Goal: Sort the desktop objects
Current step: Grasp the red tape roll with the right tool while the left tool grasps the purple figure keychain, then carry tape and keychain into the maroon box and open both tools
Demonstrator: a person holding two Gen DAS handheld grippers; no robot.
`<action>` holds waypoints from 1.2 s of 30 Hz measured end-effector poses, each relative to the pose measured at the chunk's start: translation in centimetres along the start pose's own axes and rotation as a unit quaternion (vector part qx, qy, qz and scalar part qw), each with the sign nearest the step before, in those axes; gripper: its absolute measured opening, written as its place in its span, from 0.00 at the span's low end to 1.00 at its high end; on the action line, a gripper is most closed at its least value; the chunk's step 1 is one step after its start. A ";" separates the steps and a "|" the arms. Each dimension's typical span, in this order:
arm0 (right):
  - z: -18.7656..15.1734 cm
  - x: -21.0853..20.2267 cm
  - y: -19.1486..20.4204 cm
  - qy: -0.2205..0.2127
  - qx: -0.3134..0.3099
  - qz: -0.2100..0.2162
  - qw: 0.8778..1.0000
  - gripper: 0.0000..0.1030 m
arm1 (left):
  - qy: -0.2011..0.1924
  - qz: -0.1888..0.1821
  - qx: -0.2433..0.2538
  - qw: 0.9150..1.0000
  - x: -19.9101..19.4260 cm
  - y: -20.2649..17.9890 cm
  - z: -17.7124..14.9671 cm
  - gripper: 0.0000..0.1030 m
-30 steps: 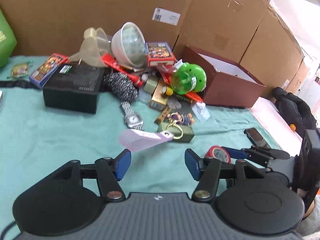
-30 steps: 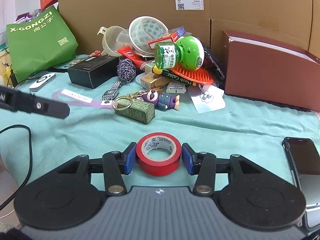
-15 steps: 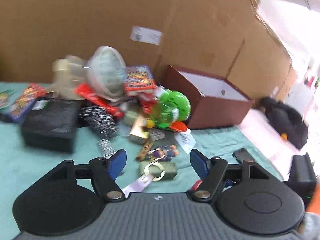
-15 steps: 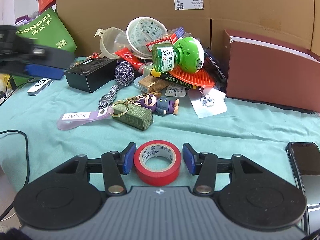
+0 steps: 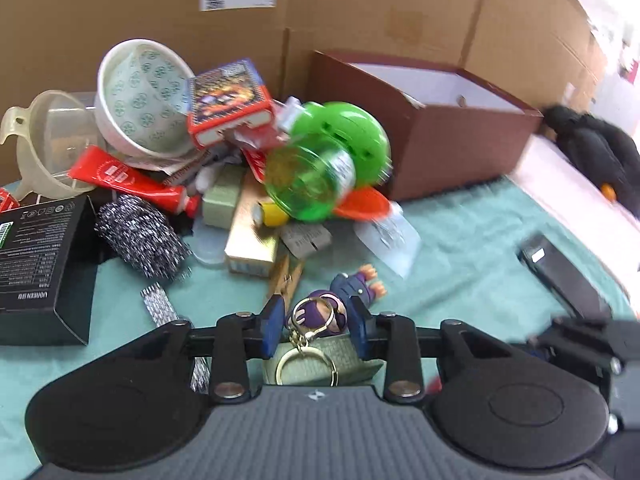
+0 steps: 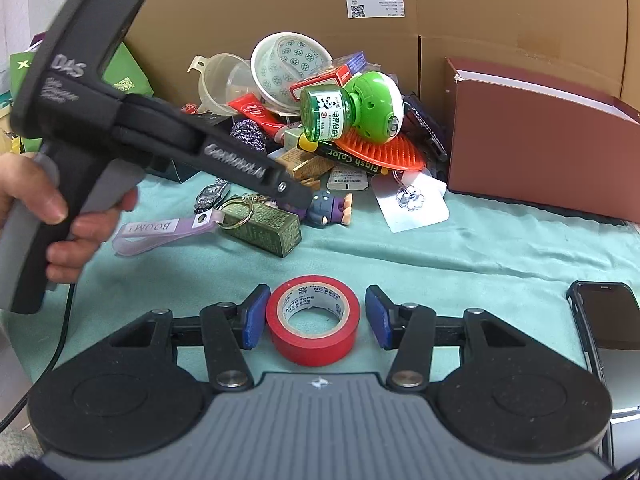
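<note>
My left gripper (image 5: pixel 318 330) is open, its blue pads on either side of the head of a purple figure keychain (image 5: pixel 340 300) with a gold ring (image 5: pixel 306 360); I cannot tell whether the pads touch it. The keychain rests against a small green box (image 6: pixel 266 228) and carries a lilac "BOOM!" strap (image 6: pixel 156 232). In the right wrist view the left gripper (image 6: pixel 296 196) reaches down onto the figure (image 6: pixel 328 210). My right gripper (image 6: pixel 316 316) is open around a red tape roll (image 6: pixel 314 330) standing on the teal cloth, with gaps on both sides.
A pile lies behind: green mosquito-liquid bottle (image 5: pixel 320 168), patterned bowl (image 5: pixel 140 92), funnel (image 5: pixel 44 144), red tube (image 5: pixel 128 180), steel scourer (image 5: pixel 140 236), black box (image 5: pixel 40 264), card pack (image 5: pixel 228 100). An open maroon box (image 5: pixel 432 132) stands at right. A phone (image 6: pixel 608 316) lies near the right gripper.
My left gripper swung right and down from the lilac strap to the purple figure, and its jaws narrowed. The right gripper and tape stayed put, jaws slightly wider.
</note>
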State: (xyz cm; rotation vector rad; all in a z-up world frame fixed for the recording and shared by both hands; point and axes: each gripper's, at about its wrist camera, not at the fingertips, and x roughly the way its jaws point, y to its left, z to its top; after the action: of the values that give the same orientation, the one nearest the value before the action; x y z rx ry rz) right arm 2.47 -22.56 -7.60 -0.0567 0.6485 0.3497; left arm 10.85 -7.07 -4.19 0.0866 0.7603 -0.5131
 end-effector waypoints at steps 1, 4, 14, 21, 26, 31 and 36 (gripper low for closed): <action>0.0 -0.1 0.0 0.000 0.000 0.001 1.000 0.49 | 0.003 -0.002 0.006 1.000 -0.5 -0.3 -0.3 0.34; -0.1 -0.5 0.0 0.005 -0.003 0.004 1.000 0.46 | 0.017 -0.023 0.026 0.999 -1.6 -1.2 -1.2 0.34; -0.4 -0.9 0.1 0.012 -0.018 -0.006 1.000 0.47 | 0.030 -0.040 0.046 0.998 -0.5 -1.8 -1.4 0.35; -0.3 -0.6 0.5 0.013 -0.024 -0.012 1.000 0.45 | 0.025 -0.035 0.074 0.996 -0.4 -2.6 -2.0 0.34; -0.2 -1.2 0.2 0.009 -0.010 -0.017 1.000 0.44 | 0.017 -0.050 0.050 0.997 -2.0 -2.3 -1.2 0.32; 1.2 -3.3 -0.4 -0.023 -0.009 -0.022 0.999 0.44 | -0.026 -0.078 0.015 0.997 -5.6 -1.8 1.7 0.27; 3.7 -6.1 -1.4 -0.071 -0.014 -0.025 0.997 0.44 | -0.067 -0.111 -0.017 0.991 -8.9 -2.0 5.3 0.27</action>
State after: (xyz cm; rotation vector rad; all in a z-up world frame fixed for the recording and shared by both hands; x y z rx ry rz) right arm 0.57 -25.15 -1.11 -0.0744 0.5016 0.3114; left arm 7.83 -6.46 5.88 -0.0644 0.6494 -0.7100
